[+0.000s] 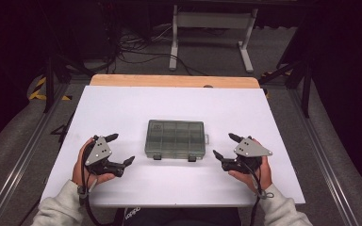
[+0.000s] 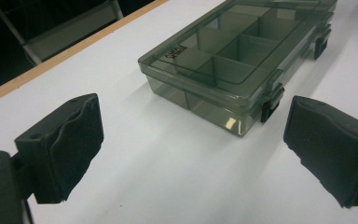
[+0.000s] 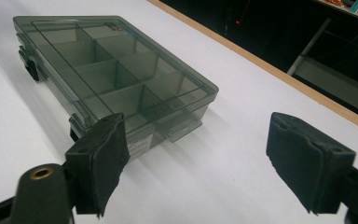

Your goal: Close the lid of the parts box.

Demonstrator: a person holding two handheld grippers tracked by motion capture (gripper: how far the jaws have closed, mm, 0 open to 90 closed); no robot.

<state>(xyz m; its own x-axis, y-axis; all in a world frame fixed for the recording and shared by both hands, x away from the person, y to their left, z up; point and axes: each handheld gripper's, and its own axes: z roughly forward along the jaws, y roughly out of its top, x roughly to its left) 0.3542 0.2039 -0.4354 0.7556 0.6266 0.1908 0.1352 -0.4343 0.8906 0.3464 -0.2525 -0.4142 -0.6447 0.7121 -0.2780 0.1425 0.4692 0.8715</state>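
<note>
A smoky grey clear plastic organiser box [image 1: 175, 139] lies shut in the middle of the white table top, its two dark latches on the side facing the person. Its divided compartments look empty through the lid [image 2: 242, 51] [image 3: 107, 70]. My left gripper [image 1: 121, 149] stands open to the left of the box, held in a hand, nothing between its jaws [image 2: 193, 154]. My right gripper [image 1: 225, 145] stands open to the right of the box, apart from it, jaws wide with nothing between them [image 3: 196, 163].
The white table top [image 1: 122, 108] has a wooden strip along its far edge [image 1: 169, 81]. Beyond it stand a white desk frame [image 1: 212, 28] and cables on the floor. Dark stands flank both sides of the table.
</note>
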